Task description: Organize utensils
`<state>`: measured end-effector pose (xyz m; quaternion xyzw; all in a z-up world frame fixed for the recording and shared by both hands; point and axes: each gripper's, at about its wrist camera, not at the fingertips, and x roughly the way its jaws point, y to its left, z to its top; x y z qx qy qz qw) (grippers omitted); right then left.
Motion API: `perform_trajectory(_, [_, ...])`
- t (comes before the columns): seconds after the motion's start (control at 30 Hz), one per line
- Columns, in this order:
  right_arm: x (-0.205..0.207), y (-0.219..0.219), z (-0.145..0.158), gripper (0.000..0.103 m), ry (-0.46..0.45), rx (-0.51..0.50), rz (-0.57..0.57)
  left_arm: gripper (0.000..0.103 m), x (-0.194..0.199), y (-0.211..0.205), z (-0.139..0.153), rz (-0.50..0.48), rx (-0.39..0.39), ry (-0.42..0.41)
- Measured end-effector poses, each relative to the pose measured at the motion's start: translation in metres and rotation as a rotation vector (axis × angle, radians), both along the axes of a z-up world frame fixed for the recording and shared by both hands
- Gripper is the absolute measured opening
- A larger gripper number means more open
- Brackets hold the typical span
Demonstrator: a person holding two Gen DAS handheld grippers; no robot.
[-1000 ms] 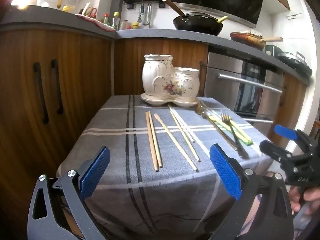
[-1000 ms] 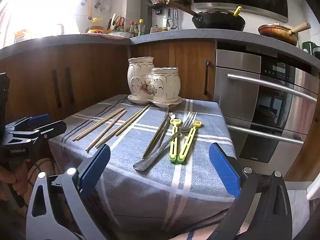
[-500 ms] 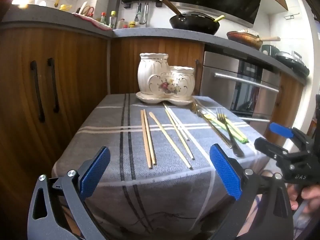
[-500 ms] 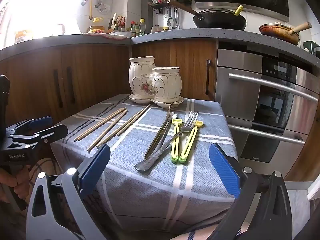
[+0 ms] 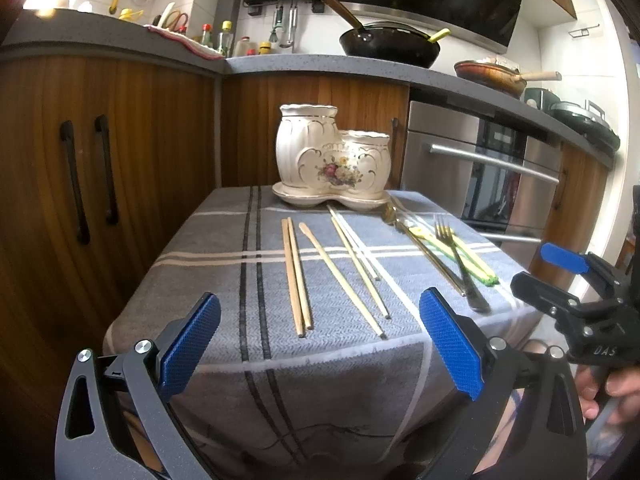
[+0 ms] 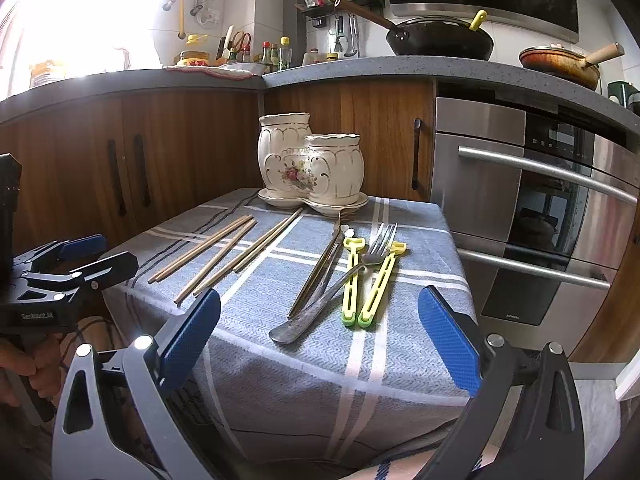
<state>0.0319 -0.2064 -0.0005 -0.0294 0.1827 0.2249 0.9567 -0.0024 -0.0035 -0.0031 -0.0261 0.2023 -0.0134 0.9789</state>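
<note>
both tools are held with jaws wide apart and nothing between them: the left tool (image 5: 320, 344) and the right tool (image 6: 320, 340), short of the cloth-covered surface (image 5: 224, 264). chopsticks (image 5: 296, 276), a fork (image 6: 376, 252) and yellow-handled utensils (image 6: 368, 284) are laid flat before the ceramic holder (image 5: 332, 156).

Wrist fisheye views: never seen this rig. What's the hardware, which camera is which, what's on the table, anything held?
No robot arm: a person holds two hand-held grippers, each carrying a camera that looks along its blue-padded fingers. In the left wrist view the left gripper is open and empty; in the right wrist view the right gripper is too. On the grey checked tablecloth lie loose wooden chopsticks, a steel fork, yellow-green plastic utensils, and a cream floral ceramic utensil holder.
</note>
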Motion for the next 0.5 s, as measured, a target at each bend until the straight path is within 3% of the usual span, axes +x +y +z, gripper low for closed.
perform_trajectory(0.5, [0.0007, 0.0035, 0.0009, 0.097, 0.001, 0.000, 0.000, 0.099, -0.0010, -0.0026, -0.0014, -0.005, 0.001, 0.002])
